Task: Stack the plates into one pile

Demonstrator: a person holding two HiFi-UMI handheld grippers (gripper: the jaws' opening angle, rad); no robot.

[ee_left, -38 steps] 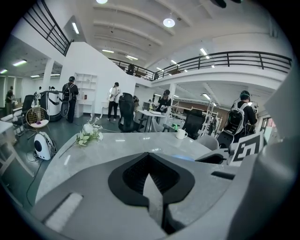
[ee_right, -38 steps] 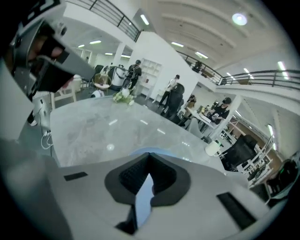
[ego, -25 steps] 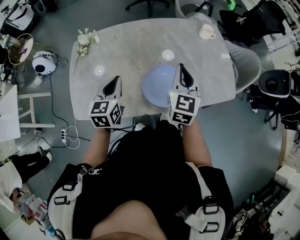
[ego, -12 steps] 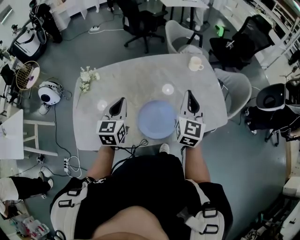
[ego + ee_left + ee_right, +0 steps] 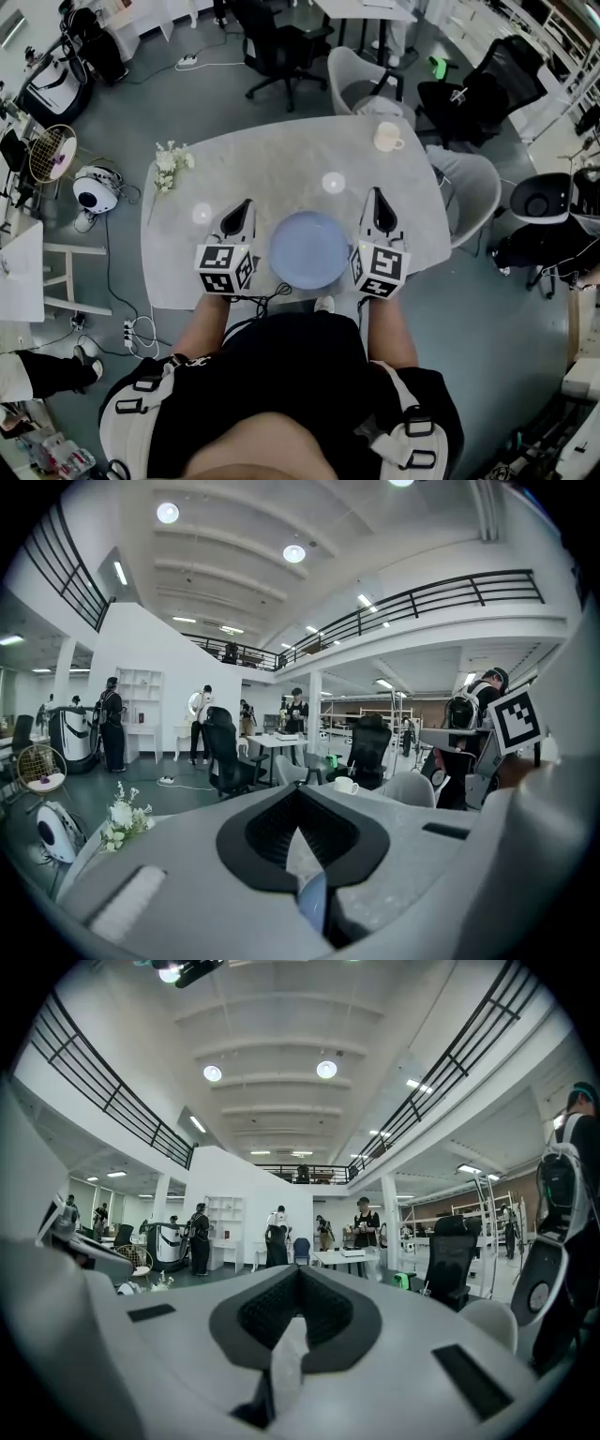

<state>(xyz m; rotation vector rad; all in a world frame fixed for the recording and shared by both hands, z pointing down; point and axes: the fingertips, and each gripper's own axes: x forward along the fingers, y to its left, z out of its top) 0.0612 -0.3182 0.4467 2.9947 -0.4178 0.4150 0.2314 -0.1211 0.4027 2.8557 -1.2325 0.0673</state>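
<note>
A pale blue plate (image 5: 309,248) lies on the marble table (image 5: 281,155) near its front edge; from above I cannot tell whether more plates lie under it. My left gripper (image 5: 246,203) hovers just left of the plate, its jaws shut and empty. My right gripper (image 5: 377,194) hovers just right of it, also shut and empty. In the left gripper view the fingertips (image 5: 300,789) meet, and a blue sliver of the plate (image 5: 314,904) shows below them. The right gripper view shows its closed tips (image 5: 298,1269) pointing level across the room.
A white cup (image 5: 387,137) stands at the table's far right corner and a small bunch of white flowers (image 5: 168,165) at its far left edge. Grey chairs (image 5: 473,192) stand to the right and behind. Cables trail on the floor at the left.
Both grippers have lifted and spread. The right one, which lay over the plate's right edge, now stands clear beside it. The plate stays on the table.
</note>
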